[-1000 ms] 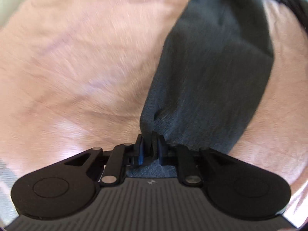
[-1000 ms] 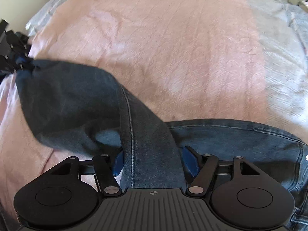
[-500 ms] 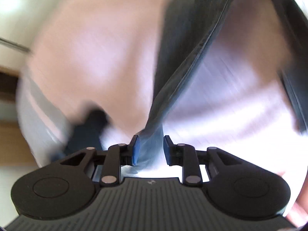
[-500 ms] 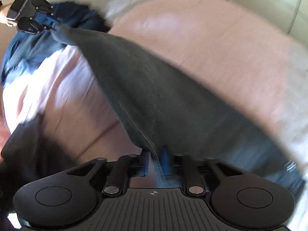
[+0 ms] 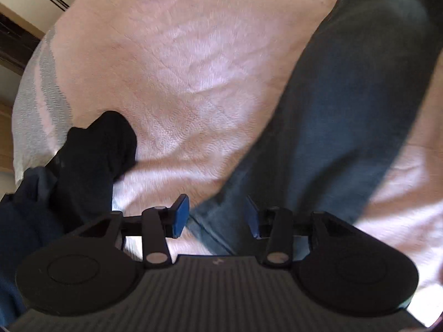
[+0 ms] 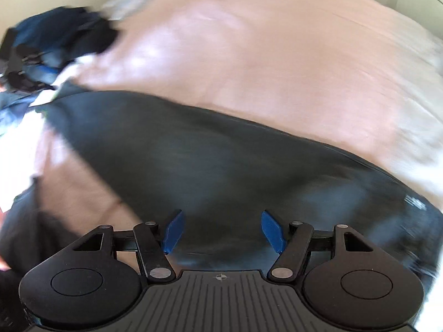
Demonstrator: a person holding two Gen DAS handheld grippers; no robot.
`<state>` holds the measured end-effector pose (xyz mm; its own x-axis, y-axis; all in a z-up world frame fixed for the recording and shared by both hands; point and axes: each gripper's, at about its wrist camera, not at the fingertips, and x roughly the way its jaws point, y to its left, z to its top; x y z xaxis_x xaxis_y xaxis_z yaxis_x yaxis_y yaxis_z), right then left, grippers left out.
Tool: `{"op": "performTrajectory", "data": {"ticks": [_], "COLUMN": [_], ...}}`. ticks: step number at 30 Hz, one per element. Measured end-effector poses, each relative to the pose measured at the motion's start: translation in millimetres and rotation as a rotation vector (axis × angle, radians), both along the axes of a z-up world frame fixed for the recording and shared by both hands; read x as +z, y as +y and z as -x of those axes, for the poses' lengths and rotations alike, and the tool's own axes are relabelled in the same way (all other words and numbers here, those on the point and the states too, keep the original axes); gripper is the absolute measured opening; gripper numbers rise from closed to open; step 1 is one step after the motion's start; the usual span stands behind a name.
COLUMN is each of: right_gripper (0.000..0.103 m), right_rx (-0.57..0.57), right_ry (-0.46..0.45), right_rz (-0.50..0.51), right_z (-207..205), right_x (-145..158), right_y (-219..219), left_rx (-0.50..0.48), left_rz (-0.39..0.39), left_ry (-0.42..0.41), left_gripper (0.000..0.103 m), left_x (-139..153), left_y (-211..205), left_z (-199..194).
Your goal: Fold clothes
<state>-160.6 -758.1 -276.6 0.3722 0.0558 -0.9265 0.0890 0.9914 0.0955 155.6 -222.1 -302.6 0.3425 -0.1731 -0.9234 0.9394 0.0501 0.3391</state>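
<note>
Dark blue jeans (image 5: pixel 346 105) lie stretched in a long band on the pink bedspread (image 5: pixel 180 55). My left gripper (image 5: pixel 217 215) is open, its blue pads apart just above the near end of the jeans, holding nothing. In the right wrist view the jeans (image 6: pixel 210 160) run from the left to the lower right across the bedspread (image 6: pixel 277 55). My right gripper (image 6: pixel 221 231) is open wide over the denim, holding nothing. The left gripper (image 6: pixel 25 72) also shows small at the far left of that view.
A pile of dark and navy clothes (image 5: pixel 83 160) lies at the left of the bed, also seen in the right wrist view (image 6: pixel 66 36). A grey-white blanket edge (image 5: pixel 33 96) borders the bedspread. Wall and wooden furniture (image 5: pixel 16 19) stand beyond the bed.
Both grippers were shut on the jeans and swung them across the bed. Now both have opened and let go, and the jeans lie flat on the bedspread.
</note>
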Motion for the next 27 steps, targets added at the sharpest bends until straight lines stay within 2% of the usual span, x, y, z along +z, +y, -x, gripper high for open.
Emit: {"op": "performTrajectory", "data": {"ticks": [2, 4, 5, 6, 7, 8, 11, 16, 19, 24, 27], "right_gripper": [0.065, 0.066, 0.066, 0.066, 0.066, 0.066, 0.066, 0.066, 0.066, 0.066, 0.066], "right_rx": [-0.073, -0.144, -0.185, -0.225, -0.261, -0.297, -0.398, -0.55, -0.579, -0.616, -0.629], "right_ry": [0.025, 0.047, 0.047, 0.047, 0.049, 0.05, 0.051, 0.034, 0.029, -0.002, -0.042], "right_rz": [0.027, 0.041, 0.034, 0.028, 0.03, 0.032, 0.051, 0.019, 0.003, 0.02, 0.036], "right_z": [6, 16, 24, 30, 36, 41, 55, 79, 93, 110, 112], "right_x": [-4, -6, -4, -3, -4, -4, -6, -7, -4, 1, 2], "right_y": [-19, -37, -44, -51, -57, -62, -77, -94, -100, -128, -155], "left_rx": [-0.035, -0.062, -0.064, -0.063, -0.074, -0.08, -0.077, -0.022, -0.025, 0.008, 0.037], "left_rz": [-0.064, -0.082, -0.087, -0.093, -0.094, -0.083, -0.017, -0.031, -0.082, -0.072, -0.11], "left_ry": [0.017, 0.076, 0.119, 0.153, 0.158, 0.142, 0.014, -0.151, -0.204, -0.274, -0.288], "left_gripper": [0.052, 0.047, 0.029, 0.014, 0.014, 0.014, 0.014, 0.014, 0.012, 0.011, 0.01], "left_x": [-33, -50, -52, -48, -41, -33, -3, 3, -9, -1, -3], "left_y": [-7, -9, -9, -10, -10, -10, -8, -18, -29, -42, -49], "left_z": [-8, -14, -18, -20, -20, -21, -31, -45, -36, -47, -51]}}
